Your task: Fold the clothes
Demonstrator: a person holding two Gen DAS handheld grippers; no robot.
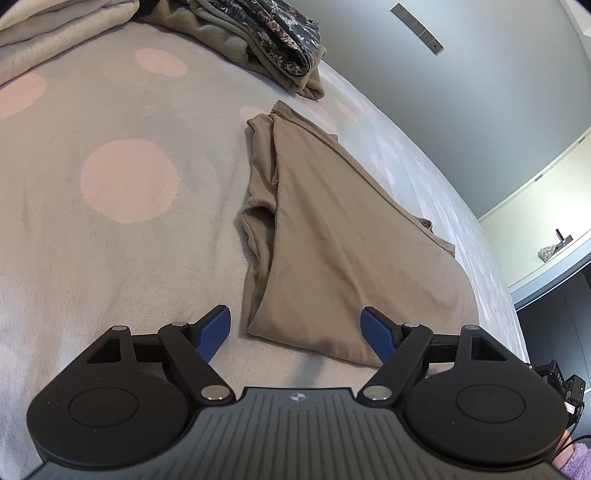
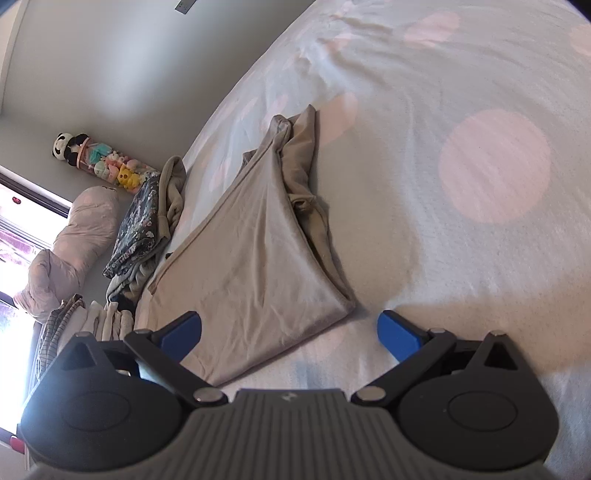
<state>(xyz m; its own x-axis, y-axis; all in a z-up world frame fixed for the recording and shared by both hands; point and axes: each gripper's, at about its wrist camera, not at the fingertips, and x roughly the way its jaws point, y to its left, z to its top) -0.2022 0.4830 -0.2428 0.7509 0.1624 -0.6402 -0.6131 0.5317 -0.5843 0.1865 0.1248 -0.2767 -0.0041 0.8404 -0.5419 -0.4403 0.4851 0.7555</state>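
Observation:
A tan garment (image 1: 332,236) lies folded lengthwise on the bed, a long flat panel over bunched layers along one side. In the left wrist view its near corner lies just ahead of my left gripper (image 1: 297,332), whose blue pads stand wide apart, with nothing pressed between them. From the other side, the same tan garment (image 2: 255,258) has its near end in front of my right gripper (image 2: 290,334). That gripper is open too, blue pads clear of the cloth.
The bedspread (image 1: 110,240) is grey with pink dots. A pile of clothes with a dark floral piece (image 1: 284,40) sits at the far end, and a beige blanket (image 1: 55,33) beside it. In the right wrist view, a floral piece (image 2: 140,225), pillows (image 2: 74,240) and stacked laundry (image 2: 103,317) lie left.

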